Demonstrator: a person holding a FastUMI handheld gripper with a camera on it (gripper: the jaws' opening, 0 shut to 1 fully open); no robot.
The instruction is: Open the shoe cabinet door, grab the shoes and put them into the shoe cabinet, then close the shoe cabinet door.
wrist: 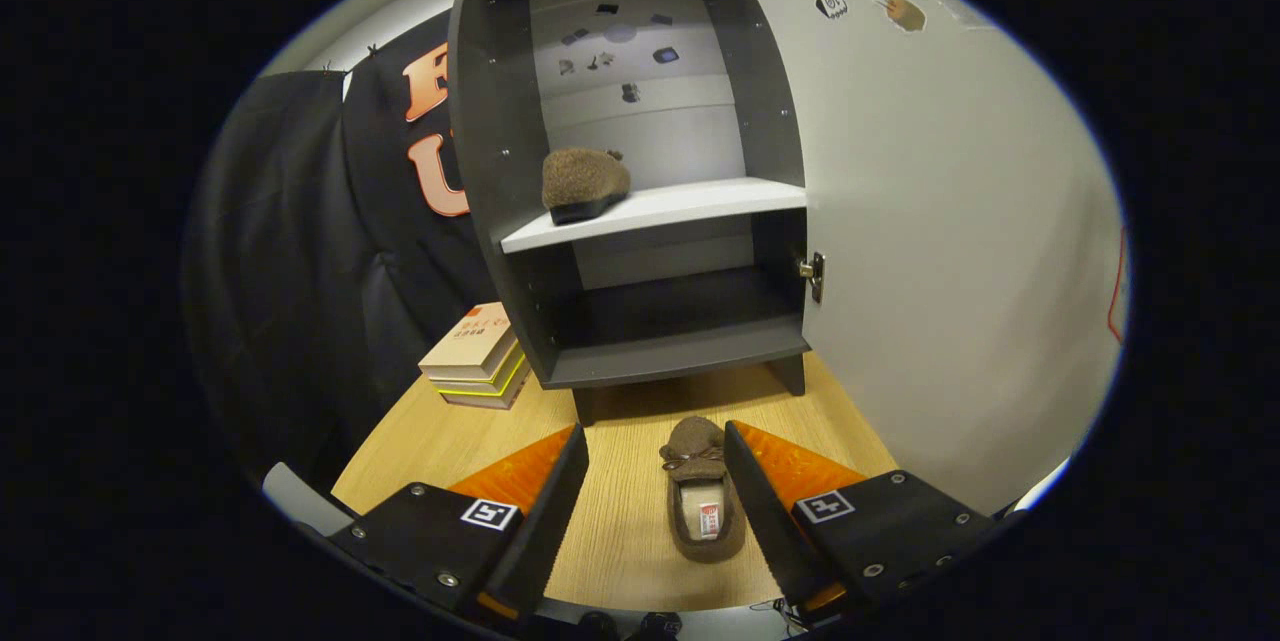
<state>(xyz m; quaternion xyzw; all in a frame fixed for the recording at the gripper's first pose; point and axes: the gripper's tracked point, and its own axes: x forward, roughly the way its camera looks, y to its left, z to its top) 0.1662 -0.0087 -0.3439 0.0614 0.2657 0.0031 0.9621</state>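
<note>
Our tool (655, 446) hangs apart around the second shoe (703, 501); its right finger crowds the edge, so closing may skew it

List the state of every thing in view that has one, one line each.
Cabinet door: swung wide open.
Shoe on shelf: already resting on the cabinet's middle shelf.
Shoe on floor: lying flat between the fingers, close to the right one, not gripped.
Gripper: open, fingers apart.
Books: stacked and closed, left of the cabinet.
</note>
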